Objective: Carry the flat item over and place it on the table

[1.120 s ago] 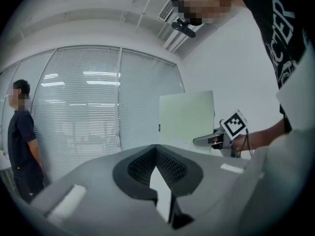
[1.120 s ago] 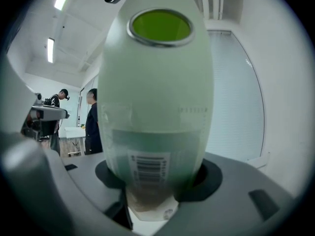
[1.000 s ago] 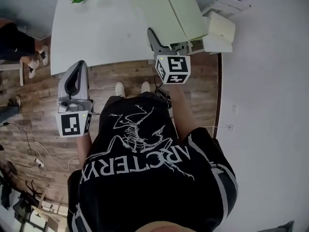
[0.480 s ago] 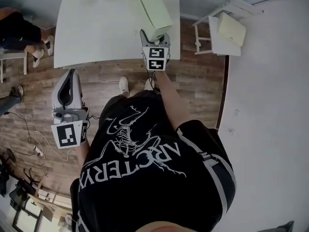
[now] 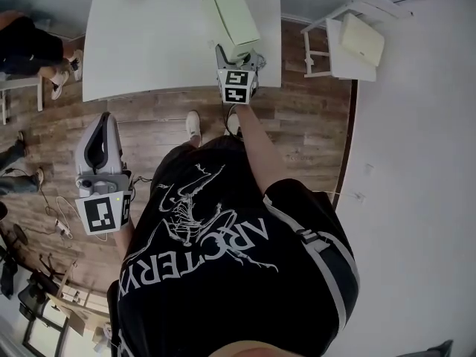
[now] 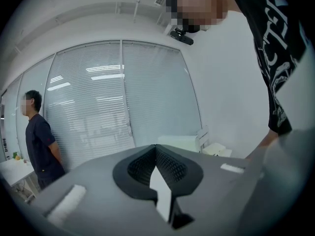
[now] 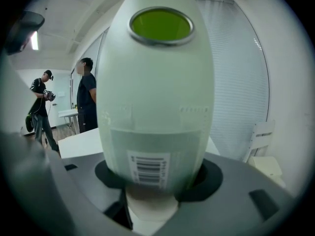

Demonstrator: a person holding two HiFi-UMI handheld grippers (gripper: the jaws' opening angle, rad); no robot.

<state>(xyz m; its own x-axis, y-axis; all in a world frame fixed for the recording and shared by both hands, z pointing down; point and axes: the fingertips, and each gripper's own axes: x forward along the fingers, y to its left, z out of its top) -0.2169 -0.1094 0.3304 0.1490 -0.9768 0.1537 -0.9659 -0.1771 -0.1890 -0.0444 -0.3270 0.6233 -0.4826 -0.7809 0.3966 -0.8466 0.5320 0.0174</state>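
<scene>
Over the right part of the white worktop [image 5: 149,43], we hold the flat item [image 5: 232,10], a pale green box, in our right hand-held gripper [image 5: 239,58]. The box runs straight out from the jaws, away from us and toward the worktop's far edge. Its near end sits between the jaws, which stand wide and are clamped on it. In the right gripper view the flat item [image 7: 157,92] fills the middle, with a barcode label just above the jaws and a green round patch at its far end. The worktop [image 7: 83,141] shows behind it at the lower left. We cannot tell whether the box touches the worktop or hangs above it.

Our left hand-held gripper [image 5: 105,121] hangs at our side over the wooden floor [image 5: 163,125], well apart from the box and short of the worktop's near edge. Its jaws are together with nothing between them.

To the right of the worktop stands a white chair [image 5: 327,21].
</scene>
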